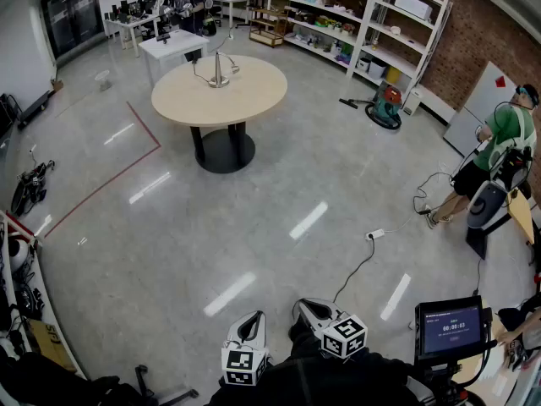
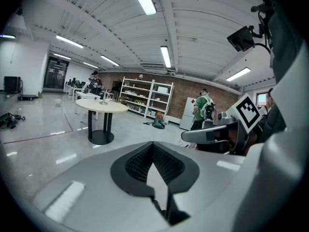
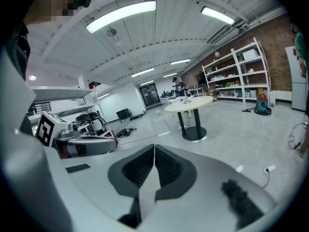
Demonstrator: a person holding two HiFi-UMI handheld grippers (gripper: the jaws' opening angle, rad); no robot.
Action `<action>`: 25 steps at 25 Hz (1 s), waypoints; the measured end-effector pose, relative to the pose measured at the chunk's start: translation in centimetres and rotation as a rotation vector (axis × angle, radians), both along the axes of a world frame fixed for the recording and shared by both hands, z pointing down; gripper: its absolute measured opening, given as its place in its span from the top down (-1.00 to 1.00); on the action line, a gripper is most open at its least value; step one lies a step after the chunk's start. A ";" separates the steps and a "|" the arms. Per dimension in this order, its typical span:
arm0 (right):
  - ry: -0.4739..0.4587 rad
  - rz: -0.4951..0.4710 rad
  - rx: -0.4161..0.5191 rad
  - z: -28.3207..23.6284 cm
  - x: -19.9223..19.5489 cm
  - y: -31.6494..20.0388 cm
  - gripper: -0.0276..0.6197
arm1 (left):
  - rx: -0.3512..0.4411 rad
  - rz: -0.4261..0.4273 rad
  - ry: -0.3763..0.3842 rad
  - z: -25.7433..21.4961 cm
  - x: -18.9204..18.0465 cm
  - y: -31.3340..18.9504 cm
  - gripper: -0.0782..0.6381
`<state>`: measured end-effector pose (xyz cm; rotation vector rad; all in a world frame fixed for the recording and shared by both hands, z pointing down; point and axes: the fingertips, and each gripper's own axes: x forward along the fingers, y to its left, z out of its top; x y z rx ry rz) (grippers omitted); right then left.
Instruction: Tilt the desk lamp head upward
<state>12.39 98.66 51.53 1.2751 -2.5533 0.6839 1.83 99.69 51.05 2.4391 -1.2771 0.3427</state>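
Observation:
The desk lamp (image 1: 218,68) is a small silver lamp standing on a round beige table (image 1: 258,91) far across the floor. It also shows tiny in the left gripper view (image 2: 105,96) and the right gripper view (image 3: 186,95). My left gripper (image 1: 251,320) and right gripper (image 1: 309,306) are held low at the bottom edge, close to my body and far from the table. Both point toward the table. The left gripper (image 2: 153,147) is shut with nothing between its jaws. The right gripper (image 3: 154,149) is shut and empty too.
Wide glossy floor lies between me and the table, with a red tape line (image 1: 127,163) at left. A power strip and cable (image 1: 374,235) lie at right. Shelves (image 1: 355,24), a vacuum cleaner (image 1: 387,108), a person in green (image 1: 507,138) and a tablet screen (image 1: 452,328) are around.

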 end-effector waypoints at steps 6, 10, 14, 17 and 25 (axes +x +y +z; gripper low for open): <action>-0.049 -0.056 0.003 0.3 1.4 -6.5 0.89 | 0.010 -0.022 -0.059 0.8 1.8 -5.4 0.76; -0.091 -0.042 0.010 -0.2 5.5 -12.9 0.89 | 0.011 -0.054 -0.081 -0.2 5.1 -11.3 0.76; -0.108 -0.044 0.023 -0.6 9.0 -17.4 0.89 | 0.013 -0.040 -0.095 0.0 8.8 -15.7 0.76; -0.119 -0.028 0.029 -0.6 11.8 -20.3 0.89 | 0.006 -0.039 -0.100 -0.9 11.5 -18.8 0.76; -0.154 0.006 0.018 -0.1 15.6 -25.4 0.89 | 0.002 -0.003 -0.125 -0.6 15.1 -24.2 0.76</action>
